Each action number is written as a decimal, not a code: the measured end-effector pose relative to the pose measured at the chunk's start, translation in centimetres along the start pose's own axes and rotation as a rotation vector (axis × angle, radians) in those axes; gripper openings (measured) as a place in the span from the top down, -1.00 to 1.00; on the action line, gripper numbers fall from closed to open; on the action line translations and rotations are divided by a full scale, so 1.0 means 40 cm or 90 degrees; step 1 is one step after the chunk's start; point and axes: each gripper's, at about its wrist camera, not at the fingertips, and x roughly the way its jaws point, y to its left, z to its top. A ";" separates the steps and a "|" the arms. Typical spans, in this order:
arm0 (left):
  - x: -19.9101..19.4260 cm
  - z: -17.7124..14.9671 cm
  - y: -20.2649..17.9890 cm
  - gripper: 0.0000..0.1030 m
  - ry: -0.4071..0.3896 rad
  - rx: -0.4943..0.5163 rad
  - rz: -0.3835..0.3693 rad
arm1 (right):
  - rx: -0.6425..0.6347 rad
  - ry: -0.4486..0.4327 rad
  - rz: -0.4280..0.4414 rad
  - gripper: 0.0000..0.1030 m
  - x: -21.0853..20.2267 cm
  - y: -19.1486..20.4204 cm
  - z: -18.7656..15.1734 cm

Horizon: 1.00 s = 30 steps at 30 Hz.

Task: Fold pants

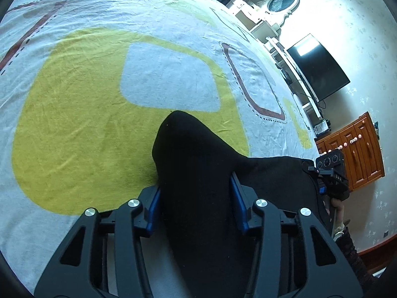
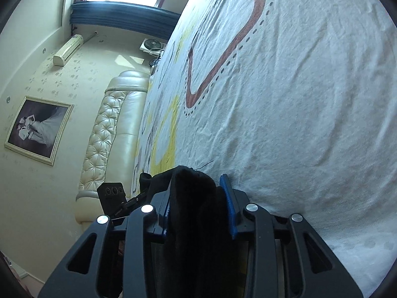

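Black pants [image 1: 188, 149] lie bunched on a bedsheet [image 1: 74, 124] printed with yellow, white and brown shapes. A fold of the fabric rises in a hump between the blue pads of my left gripper [image 1: 196, 183], which is shut on it. From there the cloth runs right toward the right gripper's housing [image 1: 331, 171], with a hand below it. In the right wrist view, my right gripper [image 2: 198, 181] is shut on a thick wad of the black pants [image 2: 196, 223] close above the sheet [image 2: 297, 124]. The left gripper's housing [image 2: 111, 193] shows just to its left.
Past the bed's edge stand a dark television [image 1: 320, 69], a wooden cabinet [image 1: 354, 154] and a white dresser with an oval mirror [image 1: 282, 0]. A padded cream headboard [image 2: 111, 124], a framed picture [image 2: 37, 129] and an air conditioner [image 2: 68, 49] line the other wall.
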 end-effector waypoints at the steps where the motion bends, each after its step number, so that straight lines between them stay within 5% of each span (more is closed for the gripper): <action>1: -0.002 -0.001 -0.003 0.16 -0.002 0.002 0.006 | -0.002 0.000 -0.001 0.34 0.000 0.002 -0.001; 19: -0.013 0.012 -0.042 0.43 -0.020 0.005 0.071 | -0.006 -0.028 -0.015 0.34 0.007 0.043 -0.035; 30: -0.045 0.018 -0.010 0.46 -0.016 -0.018 0.060 | -0.008 -0.031 -0.025 0.34 0.042 0.076 -0.041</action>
